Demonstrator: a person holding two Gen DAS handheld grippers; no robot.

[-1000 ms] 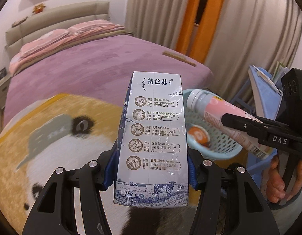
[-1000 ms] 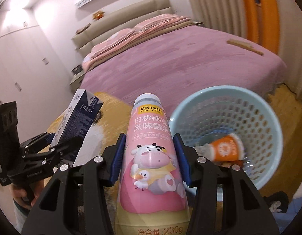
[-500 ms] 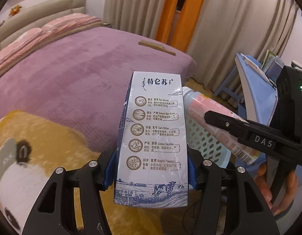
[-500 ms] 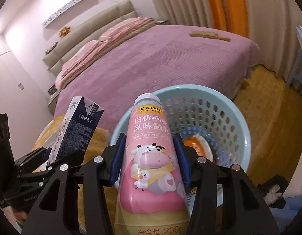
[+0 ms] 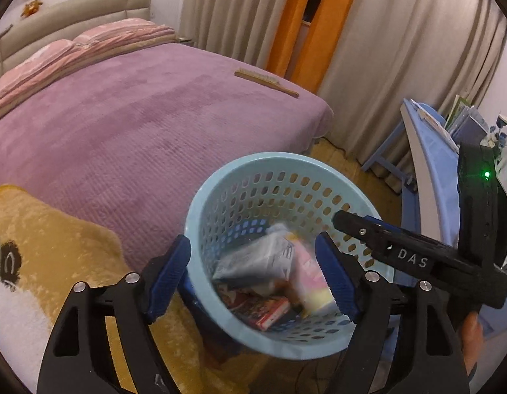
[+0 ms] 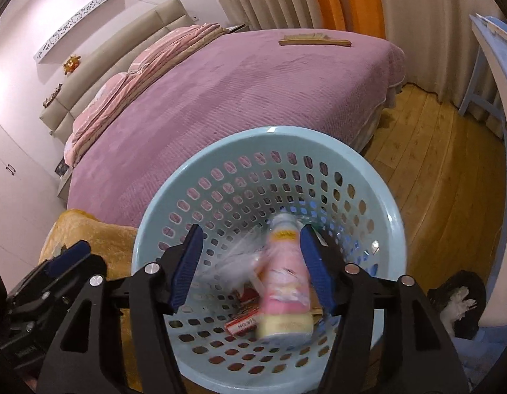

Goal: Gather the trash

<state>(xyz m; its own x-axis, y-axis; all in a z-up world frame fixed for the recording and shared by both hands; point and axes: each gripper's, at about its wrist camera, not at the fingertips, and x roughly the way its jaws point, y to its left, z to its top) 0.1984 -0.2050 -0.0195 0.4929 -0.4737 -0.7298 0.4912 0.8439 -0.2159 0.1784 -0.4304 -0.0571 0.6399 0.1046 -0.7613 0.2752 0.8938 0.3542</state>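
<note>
Directly below your two grippers sits one pale blue perforated basket (image 5: 201, 210), on the wood floor beside the purple bed (image 5: 122, 124). Inside it you can make out a grey-blue milk carton (image 5: 253, 262), blurred, lying against a pink yogurt bottle (image 6: 286, 282), also blurred, with a red packet (image 5: 270, 308) beneath them.

A second ago your left gripper (image 5: 253, 282) was clamped on the carton and your right gripper (image 6: 250, 266) on the bottle; both items are now in the basket. The jaws of both grippers have just been opening and stand apart with nothing pressed between the pads, though the bottle shows through the right gap. The basket, earlier off to the side, now fills the middle of both views.

One wooden brush (image 6: 314, 41) lies on the bed's far corner. One yellow plush blanket (image 5: 56, 246) drapes the near edge.
</note>
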